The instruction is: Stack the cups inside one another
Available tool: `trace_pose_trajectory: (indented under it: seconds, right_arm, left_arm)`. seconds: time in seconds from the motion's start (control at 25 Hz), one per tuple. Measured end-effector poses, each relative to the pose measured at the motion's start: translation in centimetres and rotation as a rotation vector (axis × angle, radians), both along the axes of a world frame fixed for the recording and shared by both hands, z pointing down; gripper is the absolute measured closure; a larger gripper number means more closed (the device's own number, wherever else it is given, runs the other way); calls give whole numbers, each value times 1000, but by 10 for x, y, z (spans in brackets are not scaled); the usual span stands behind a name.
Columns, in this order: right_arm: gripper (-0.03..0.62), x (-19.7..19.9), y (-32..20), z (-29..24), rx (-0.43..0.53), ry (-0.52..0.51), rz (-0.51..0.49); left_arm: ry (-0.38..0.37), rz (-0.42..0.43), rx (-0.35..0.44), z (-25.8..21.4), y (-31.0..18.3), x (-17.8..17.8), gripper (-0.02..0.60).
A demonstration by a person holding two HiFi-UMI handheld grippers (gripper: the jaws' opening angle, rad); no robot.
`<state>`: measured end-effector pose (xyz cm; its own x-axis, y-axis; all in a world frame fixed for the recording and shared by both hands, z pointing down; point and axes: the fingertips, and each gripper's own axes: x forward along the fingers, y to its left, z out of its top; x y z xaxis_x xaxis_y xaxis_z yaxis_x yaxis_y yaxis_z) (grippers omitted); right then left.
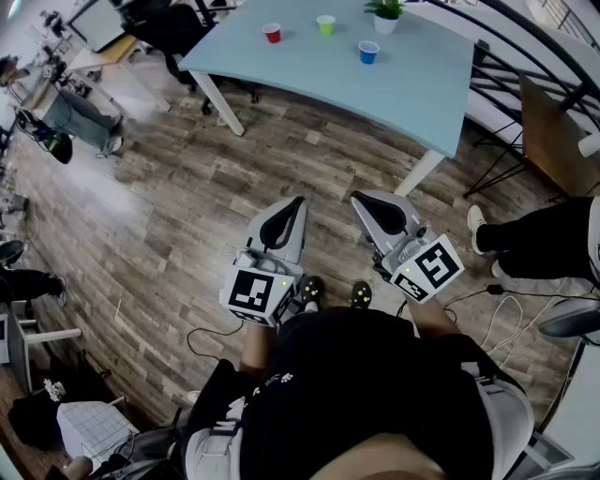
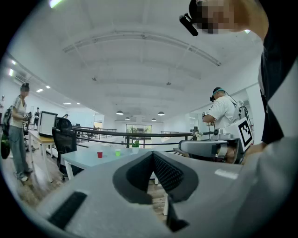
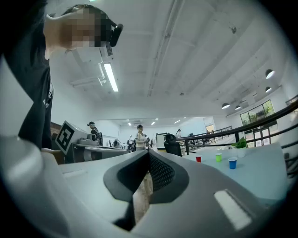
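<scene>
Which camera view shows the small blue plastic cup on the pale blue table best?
The head view: the small blue plastic cup appears from above, upright, with its open mouth visible. The right gripper view shows the cup smaller and side-on. The left gripper view does not show it.

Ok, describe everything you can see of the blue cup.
The blue cup is a plastic-looking tumbler, blue outside and pale inside. It stands upright, mouth up, on the light table, nearer the person than the red cup and green cup, apart from both and from the potted plant. Only the table touches it.
</scene>
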<state>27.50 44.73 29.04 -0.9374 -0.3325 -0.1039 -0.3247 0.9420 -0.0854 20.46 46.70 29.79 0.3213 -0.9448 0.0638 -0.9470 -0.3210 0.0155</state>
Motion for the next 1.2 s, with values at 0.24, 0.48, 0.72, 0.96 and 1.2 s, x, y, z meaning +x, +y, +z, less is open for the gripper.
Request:
trace_pose_trajectory:
  seconds: [0.24, 0.48, 0.72, 0.96, 1.2]
  right_arm:
    - [589, -2, 5, 2, -42, -11, 2]
    - [589, -16, 6, -4, -46, -25, 3]
    - [591, -39, 15, -1, -49, -13, -9]
    - [591, -56, 9, -3, -35, -10, 22]
    - [591, -73, 9, -2, -27, 8, 49]
  left_arm:
    - [21, -8, -13, 2, 9, -4, 589]
    - [42, -22, 2, 2, 12, -24, 589]
    - [47, -37, -17, 10, 19, -48, 589]
    - [39, -31, -3, 4, 16, -71, 589]
    - [29, -11, 4, 5, 17, -88, 589]
